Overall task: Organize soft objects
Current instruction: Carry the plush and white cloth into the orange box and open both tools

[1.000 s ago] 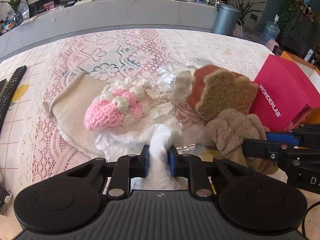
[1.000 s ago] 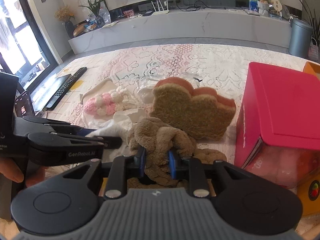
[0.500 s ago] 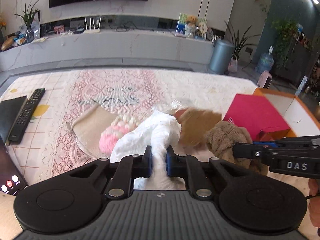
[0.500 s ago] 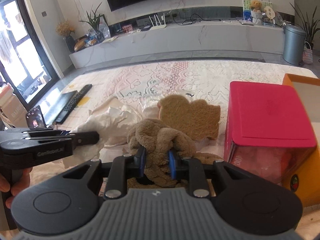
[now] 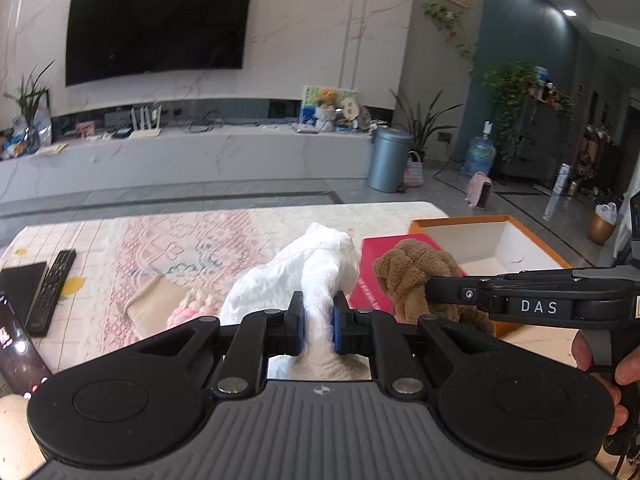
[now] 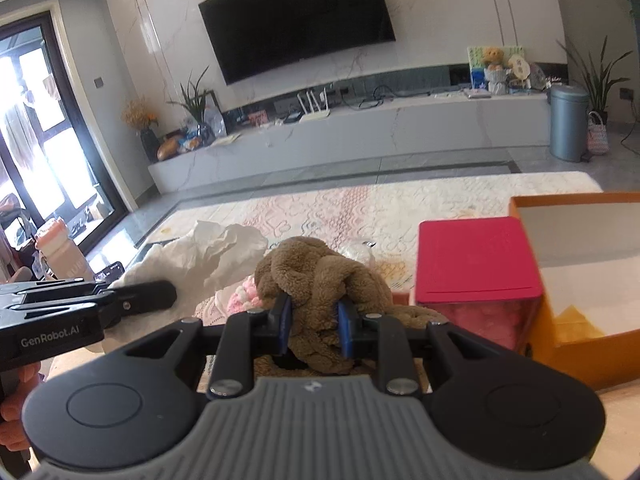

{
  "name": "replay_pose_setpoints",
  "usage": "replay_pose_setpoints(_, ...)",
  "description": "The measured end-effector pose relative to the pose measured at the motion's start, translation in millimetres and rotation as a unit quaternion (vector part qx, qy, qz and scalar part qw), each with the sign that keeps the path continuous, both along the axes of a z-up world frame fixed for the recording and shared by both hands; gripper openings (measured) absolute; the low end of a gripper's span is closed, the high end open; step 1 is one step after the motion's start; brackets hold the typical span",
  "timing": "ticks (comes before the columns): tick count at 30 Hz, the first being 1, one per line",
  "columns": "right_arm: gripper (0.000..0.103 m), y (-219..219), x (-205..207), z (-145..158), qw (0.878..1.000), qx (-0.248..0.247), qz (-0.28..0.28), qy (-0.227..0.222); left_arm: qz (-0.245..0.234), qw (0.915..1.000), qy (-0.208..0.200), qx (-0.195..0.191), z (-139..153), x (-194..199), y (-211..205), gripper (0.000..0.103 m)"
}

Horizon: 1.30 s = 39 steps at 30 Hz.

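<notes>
Black right claw (image 5: pixel 430 292) reads "DAS".

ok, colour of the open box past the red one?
Orange box outside, white inside; the right wrist view shows it best, just right of the red box.

The orange box (image 6: pixel 576 280) on the far right is open on top, so a gripper can come in from above. The pink box (image 6: pixel 476 264) stands right beside it on the left and blocks that side. The pink knitted toy (image 5: pixel 192 308) and beige pouch (image 5: pixel 156 296) lie on the near left. The lace cloth (image 6: pixel 360 208) far behind them is bare. A remote (image 5: pixel 50 294) lies at the left edge.
</notes>
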State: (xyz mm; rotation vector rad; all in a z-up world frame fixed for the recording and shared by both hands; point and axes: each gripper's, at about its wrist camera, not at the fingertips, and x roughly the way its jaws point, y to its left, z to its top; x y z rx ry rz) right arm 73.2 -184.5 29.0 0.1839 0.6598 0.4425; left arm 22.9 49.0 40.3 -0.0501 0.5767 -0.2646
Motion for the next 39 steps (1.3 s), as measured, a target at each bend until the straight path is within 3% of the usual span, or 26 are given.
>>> replay_pose_setpoints(12, 0.023, -87.9, -37.2, 37.0, 0.996, -0.018, -0.071, -0.049, -0.105, 0.9933, -0.048, 0.005, 26.4, 9.3, -81.5, 0.014)
replay_pose_setpoints(22, 0.023, -160.8, 2.0, 61.6, 0.988, -0.060, -0.126, -0.069, -0.196, 0.9794, -0.047, 0.008, 30.5, 66.9, -167.4, 0.015)
replay_pose_setpoints(25, 0.023, -182.0, 25.4, 58.1, 0.987, -0.065, -0.139, -0.054, -0.216, 0.9757, -0.033, 0.020, 27.8, 91.7, -190.9, 0.015)
replay_pose_setpoints(29, 0.023, -209.3, 62.0, 42.2, 0.986, -0.058, -0.155, -0.016, -0.251, 0.9656, -0.016, 0.067, 15.7, 122.1, -226.4, 0.015)
replay_pose_setpoints(36, 0.023, -231.9, 127.3, -5.3, 0.980, -0.089, -0.162, 0.075, -0.297, 0.9396, 0.053, 0.162, -33.6, 179.5, -282.8, 0.015)
replay_pose_setpoints(39, 0.023, -231.4, 150.0, -28.7, 0.975, -0.110, -0.153, 0.115, -0.310, 0.9237, 0.087, 0.208, -59.2, 193.1, -298.6, 0.015)
